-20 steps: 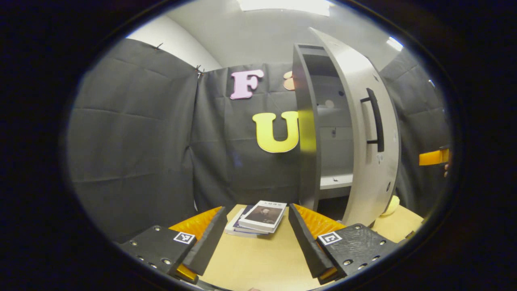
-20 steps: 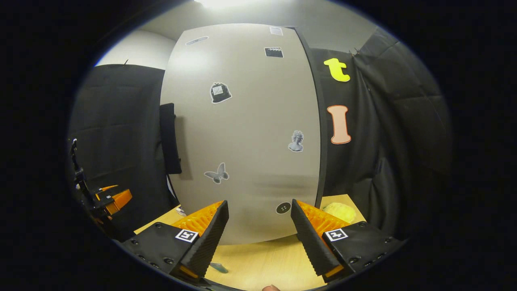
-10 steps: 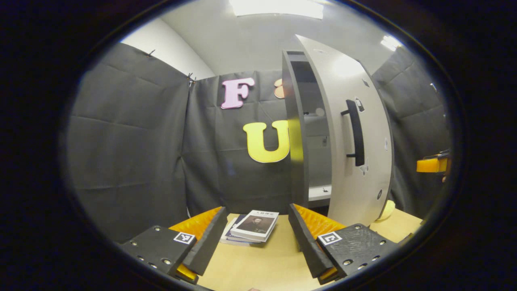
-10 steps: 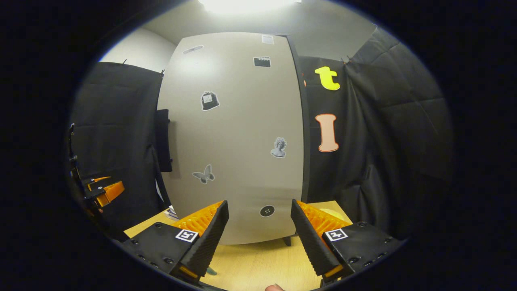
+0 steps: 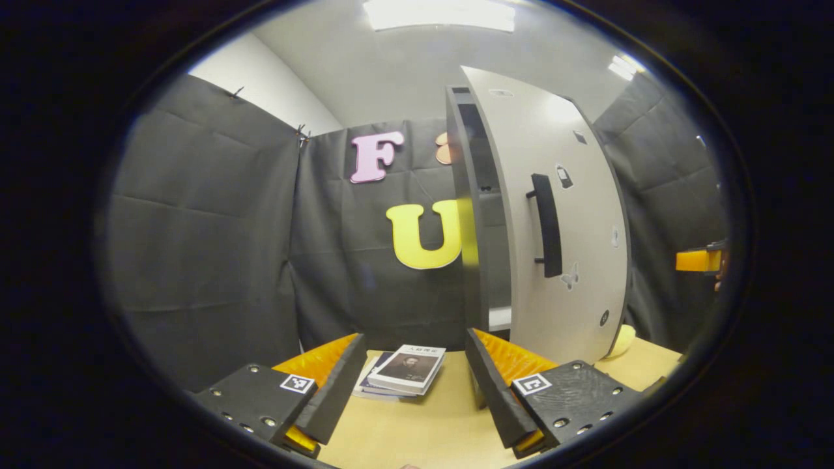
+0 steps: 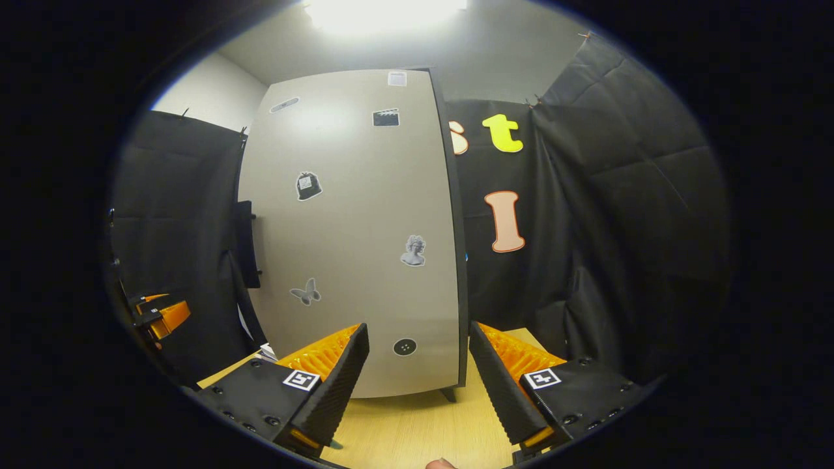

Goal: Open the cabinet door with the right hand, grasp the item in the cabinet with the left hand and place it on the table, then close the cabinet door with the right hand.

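on the smooth wooden table (image 5: 423, 430) lie flat books (image 5: 401, 371); left gripper (image 5: 417, 384) and right gripper (image 6: 420, 378) gape, ribbed-padded, beside the matte cabinet door (image 6: 352, 228).

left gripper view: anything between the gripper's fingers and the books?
Bare tabletop between the left gripper and the books, in the left gripper view.

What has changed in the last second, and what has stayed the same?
The cabinet door has swung toward closed, so the gap showing the cabinet's inside has narrowed to a slit. The right gripper has backed away from the door and touches nothing. The books have stayed on the table, and the left gripper has stayed open.
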`<state>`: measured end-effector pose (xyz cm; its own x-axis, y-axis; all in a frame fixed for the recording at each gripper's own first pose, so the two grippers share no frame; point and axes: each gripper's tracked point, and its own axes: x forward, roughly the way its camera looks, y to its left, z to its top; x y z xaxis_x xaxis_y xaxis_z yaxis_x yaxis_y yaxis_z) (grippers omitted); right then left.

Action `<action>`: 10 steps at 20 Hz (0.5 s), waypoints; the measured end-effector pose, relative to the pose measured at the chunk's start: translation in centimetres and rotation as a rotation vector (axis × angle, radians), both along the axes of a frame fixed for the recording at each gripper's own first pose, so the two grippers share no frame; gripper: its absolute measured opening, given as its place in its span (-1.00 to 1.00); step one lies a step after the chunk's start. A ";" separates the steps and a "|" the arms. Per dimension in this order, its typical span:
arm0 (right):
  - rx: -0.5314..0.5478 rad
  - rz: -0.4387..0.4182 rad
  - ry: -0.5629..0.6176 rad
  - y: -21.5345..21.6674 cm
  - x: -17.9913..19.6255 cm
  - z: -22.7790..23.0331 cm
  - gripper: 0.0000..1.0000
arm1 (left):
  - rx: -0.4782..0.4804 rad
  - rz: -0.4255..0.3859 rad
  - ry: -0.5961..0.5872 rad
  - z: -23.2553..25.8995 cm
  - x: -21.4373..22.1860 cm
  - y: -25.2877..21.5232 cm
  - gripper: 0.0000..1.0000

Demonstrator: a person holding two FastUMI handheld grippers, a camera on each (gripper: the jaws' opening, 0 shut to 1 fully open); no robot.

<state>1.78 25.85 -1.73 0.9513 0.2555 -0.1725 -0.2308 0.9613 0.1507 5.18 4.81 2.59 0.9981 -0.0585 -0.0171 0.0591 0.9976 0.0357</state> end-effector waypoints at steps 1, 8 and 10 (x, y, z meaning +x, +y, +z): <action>0.000 -0.004 -0.002 -0.2 0.0 0.1 0.95 | 0.003 0.001 -0.003 0.2 0.0 0.0 0.82; -0.008 -0.016 -0.013 -0.9 0.0 0.4 0.95 | 0.009 -0.004 -0.011 0.6 0.1 -0.3 0.82; -0.012 -0.019 -0.017 -1.0 0.1 0.5 0.96 | 0.013 -0.005 -0.013 0.6 0.2 -0.3 0.82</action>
<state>1.93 24.83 -1.18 0.9589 0.2351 -0.1590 -0.2146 0.9672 0.1356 5.36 4.49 3.23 0.9980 -0.0636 -0.0052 0.0638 0.9967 0.0494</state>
